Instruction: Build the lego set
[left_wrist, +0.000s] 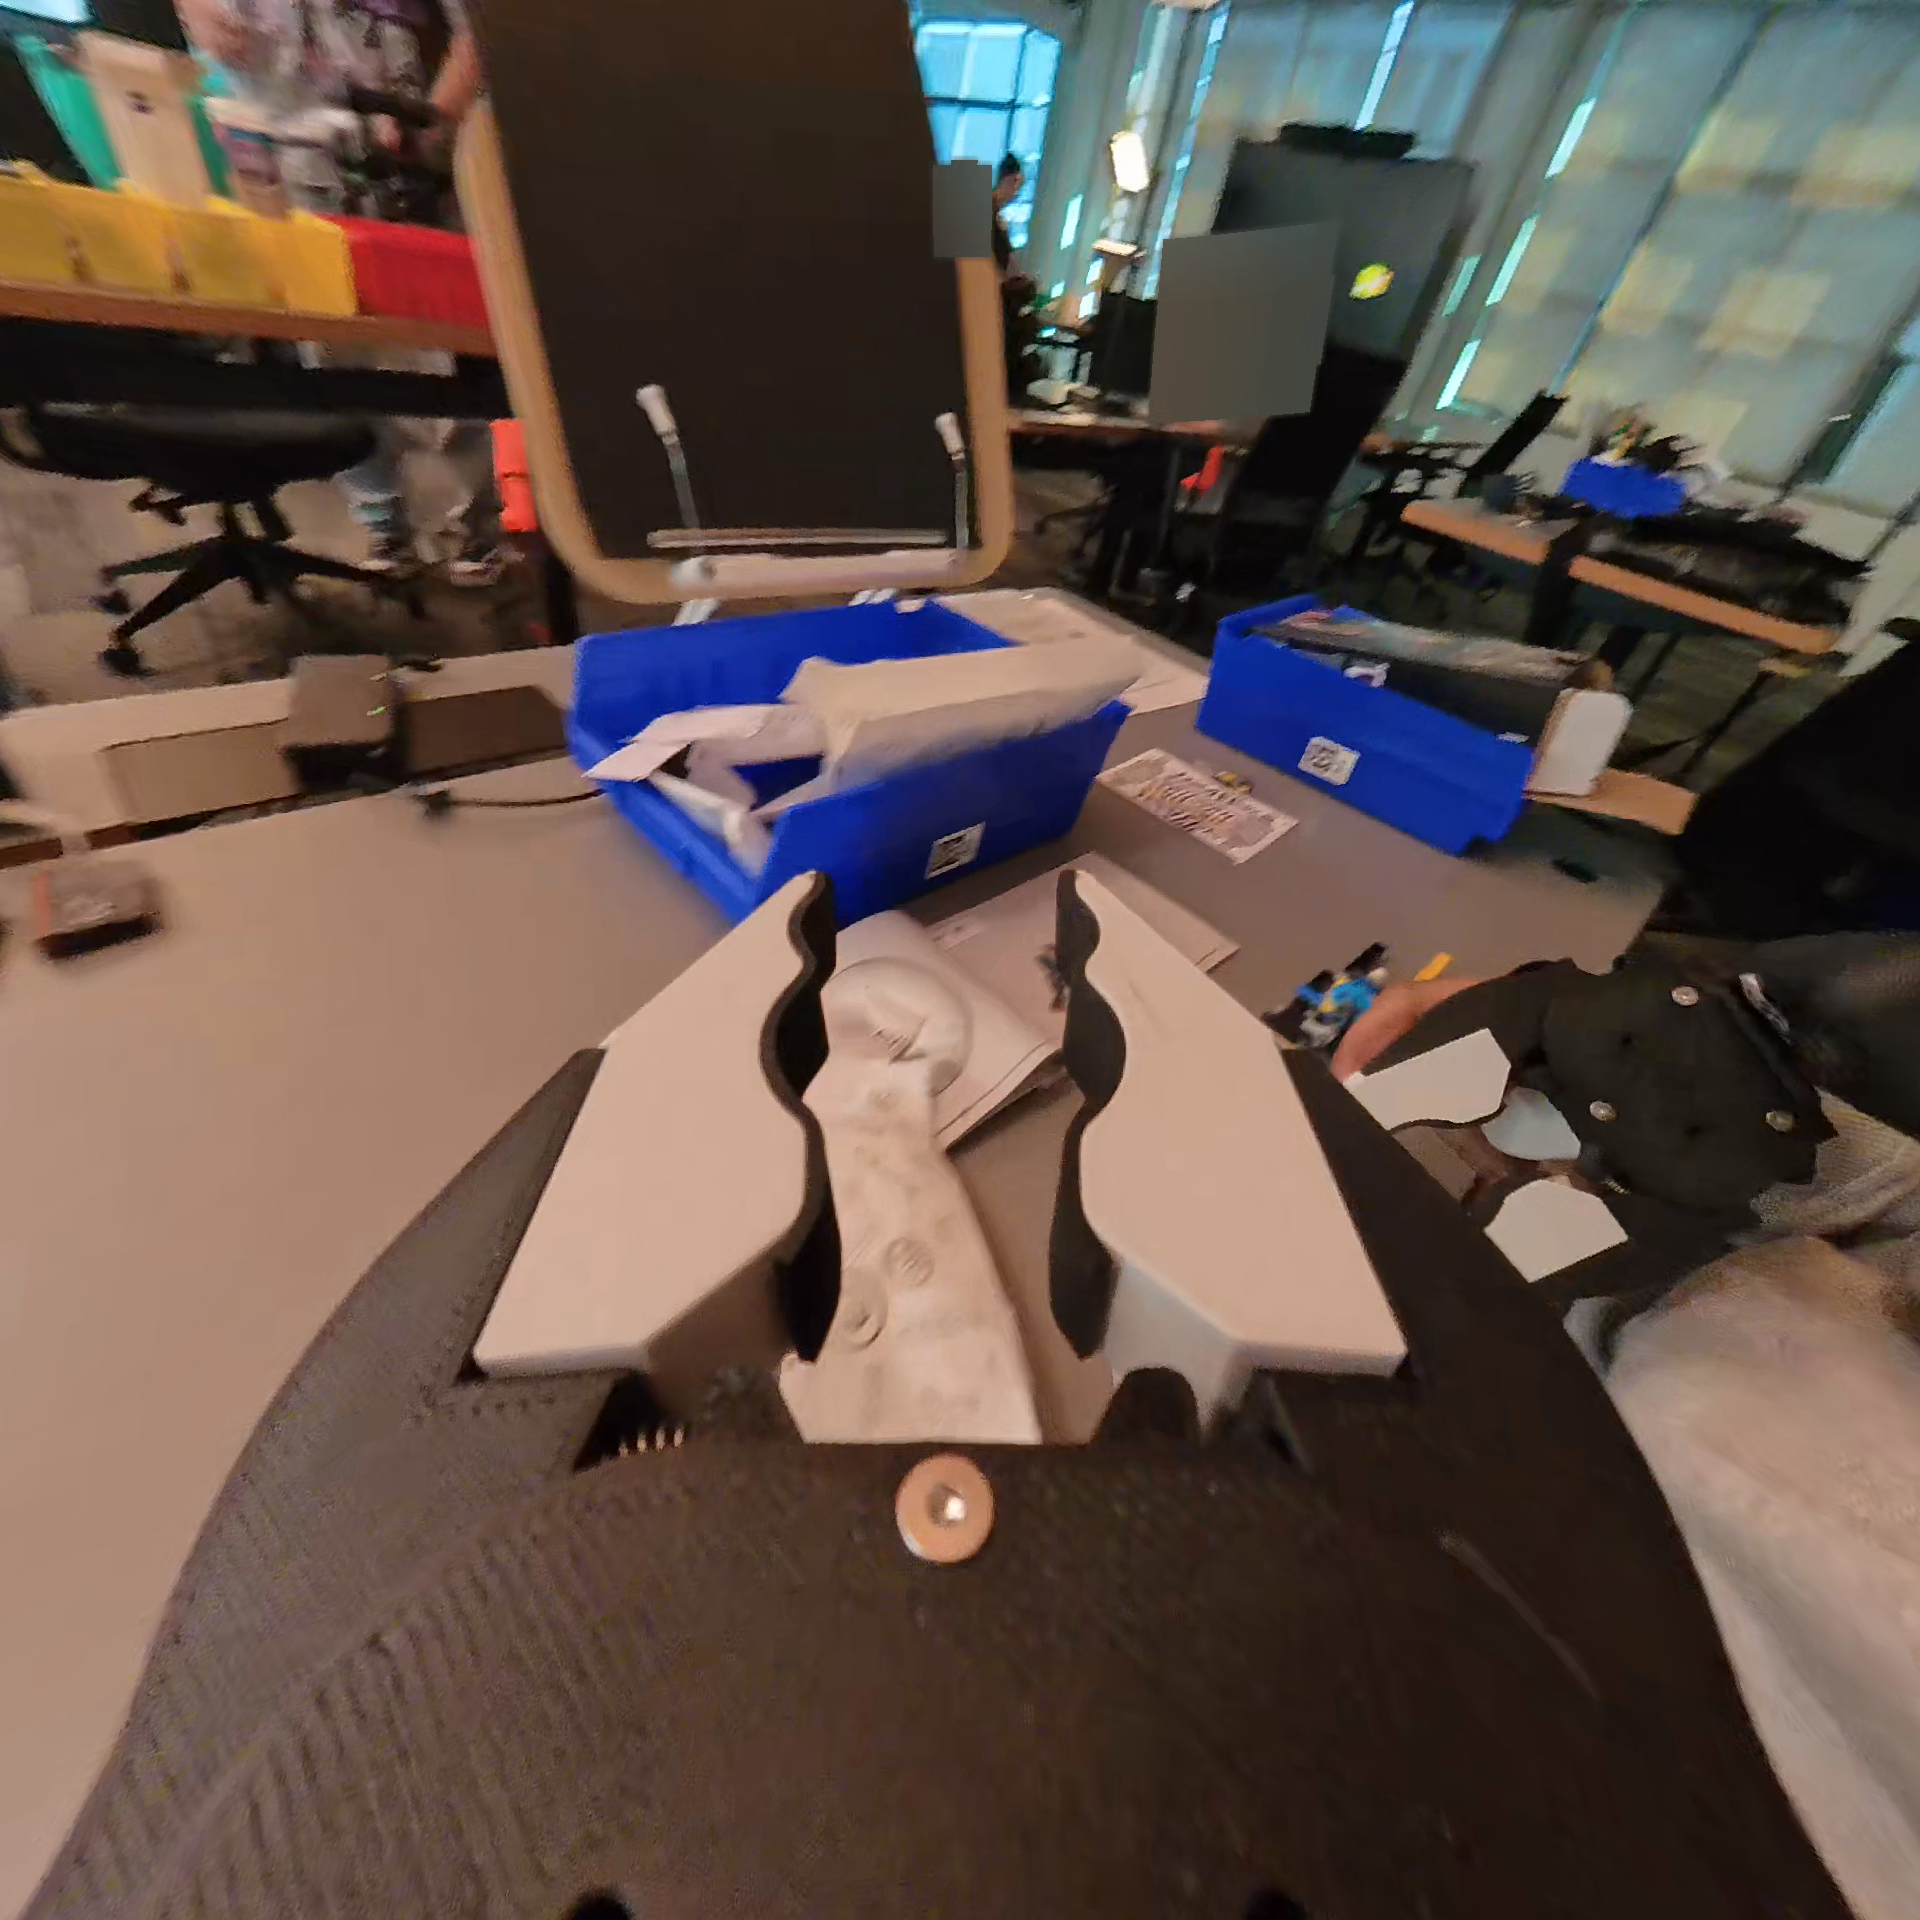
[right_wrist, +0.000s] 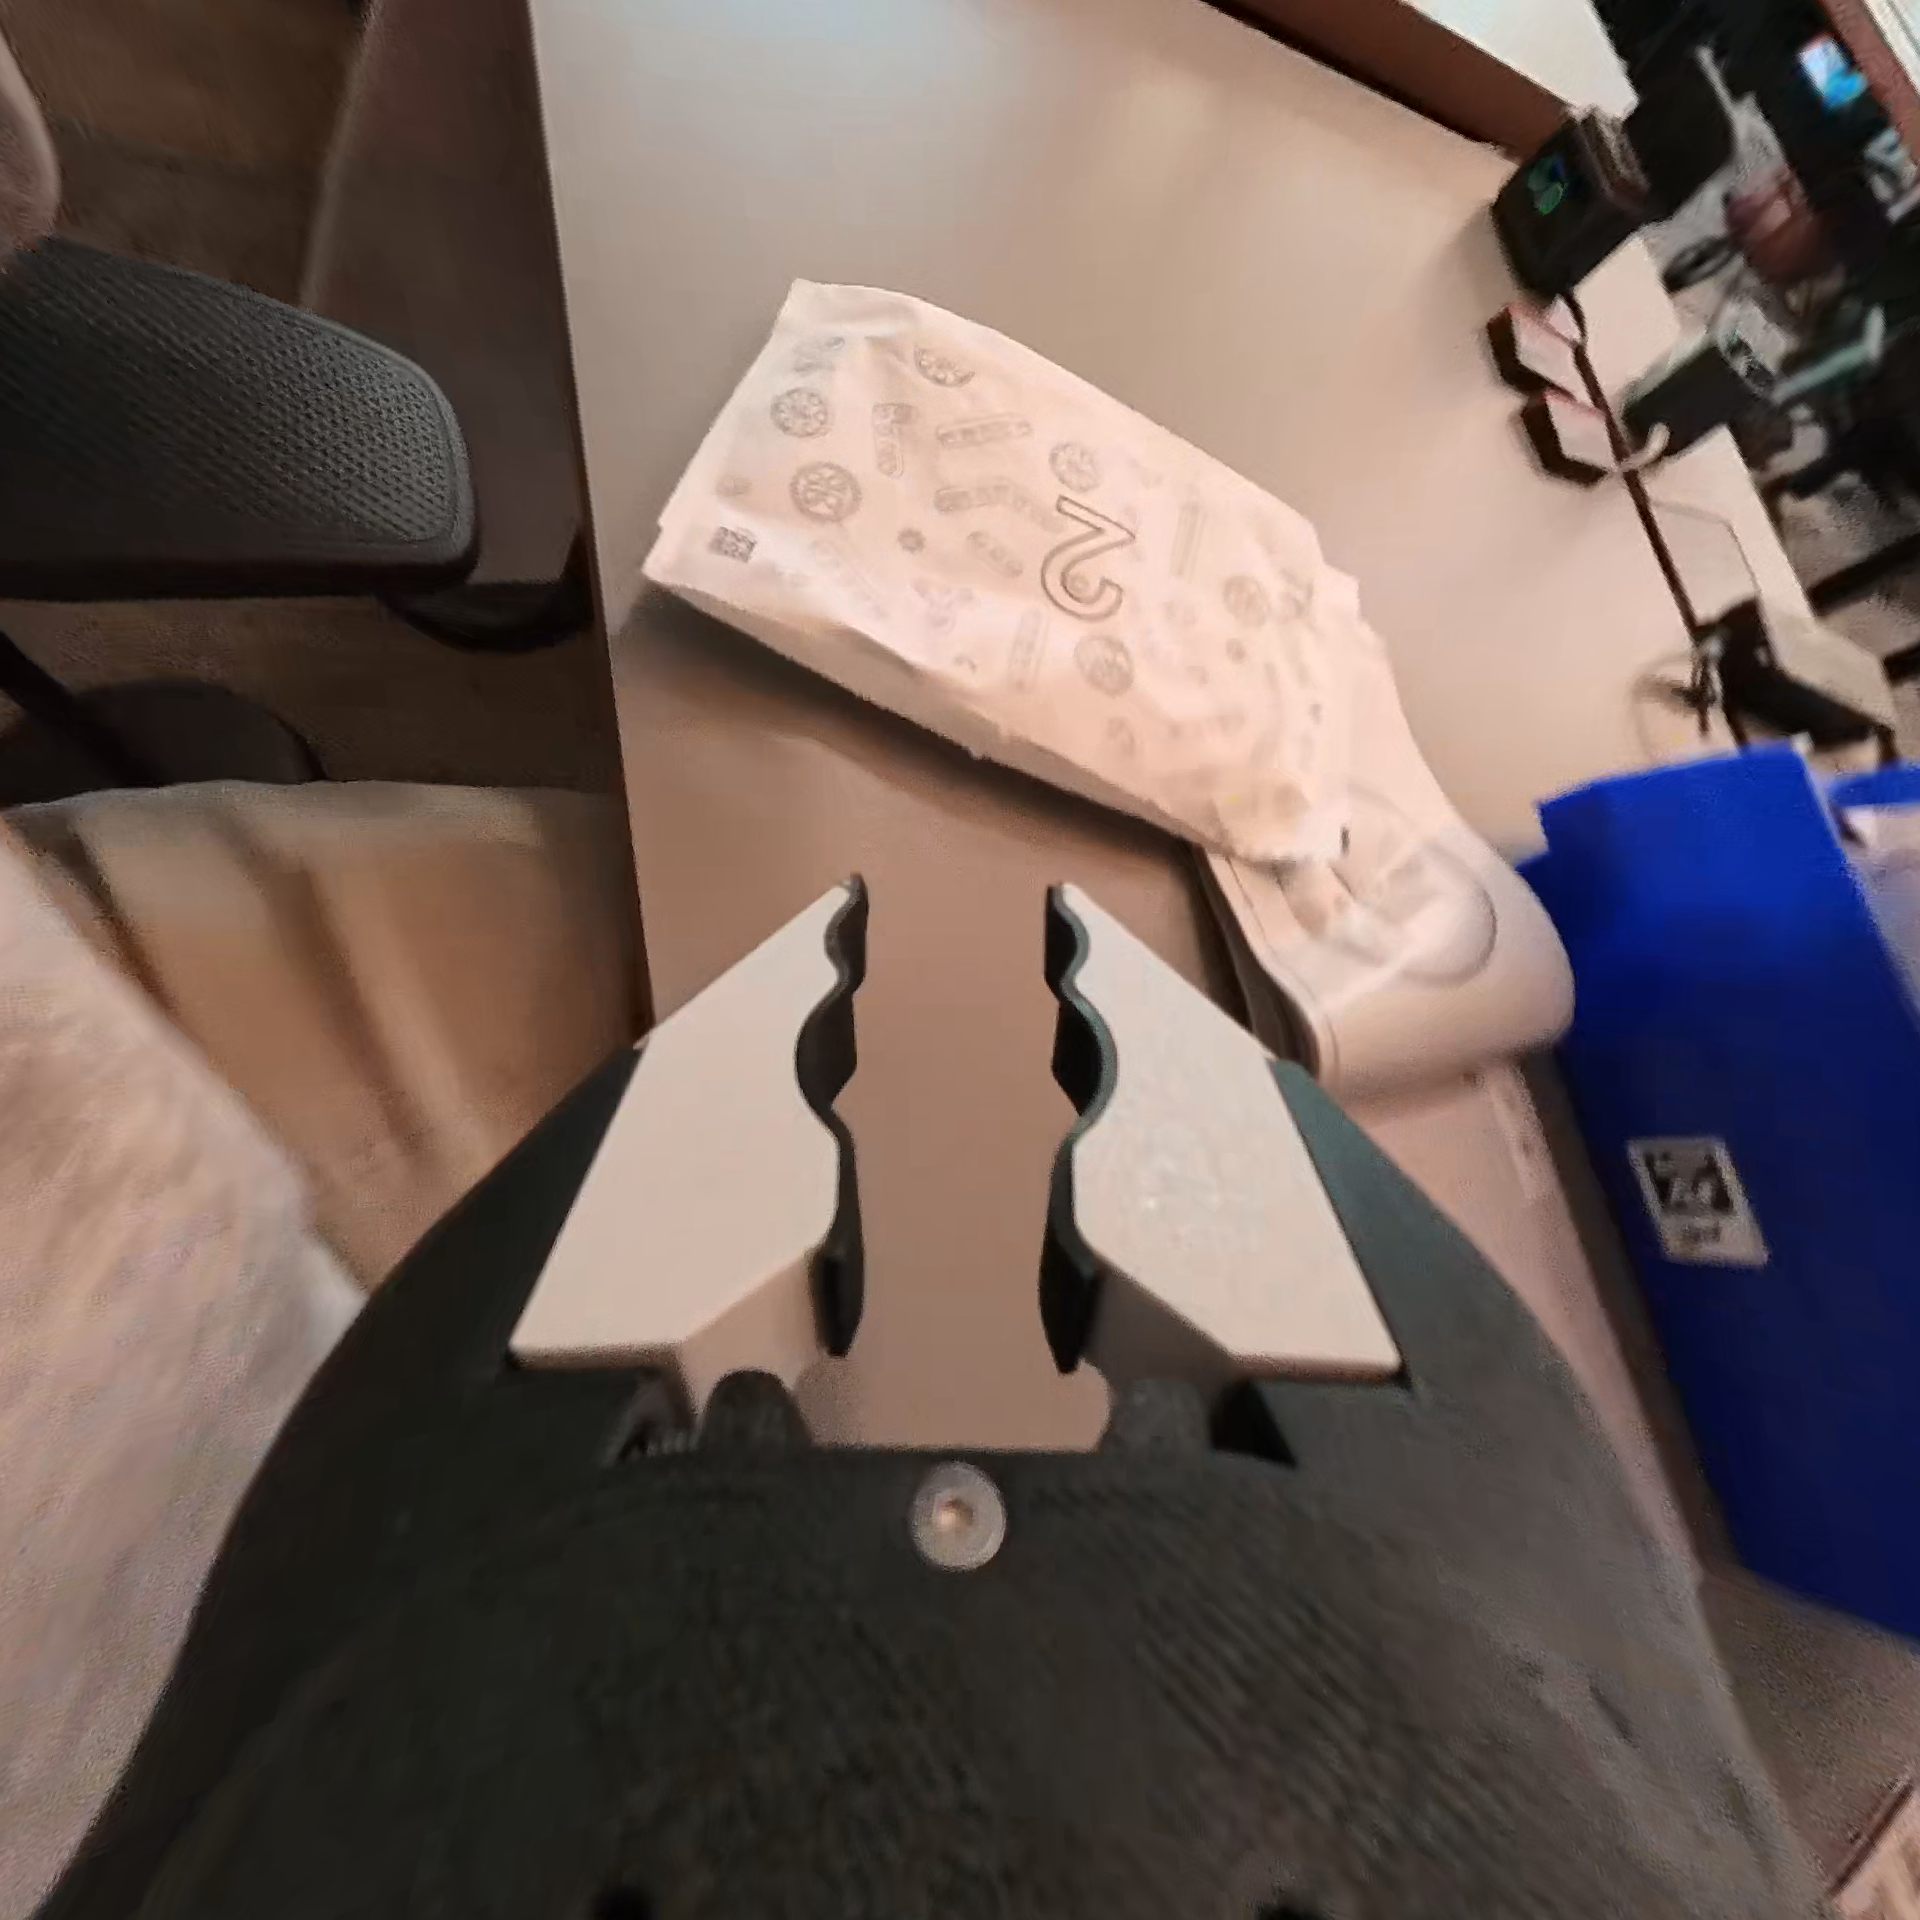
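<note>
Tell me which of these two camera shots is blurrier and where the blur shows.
Right wrist view is blurrier: the paper bag and blue bin smear, the right gripper stays fairly crisp. Left wrist view: left gripper sharp, background desks soft, wide-angle bending at the edges.

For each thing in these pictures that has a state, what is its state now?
Left gripper: open, above the paper bag.
Right gripper: open, empty, over bare table.
Paper bag: lying flat on the table, one end torn open.
Instruction booklet: closed, partly under the bag.
Near blue bin: holds white paper bags.
Far blue bin: holds a dark box.
</note>
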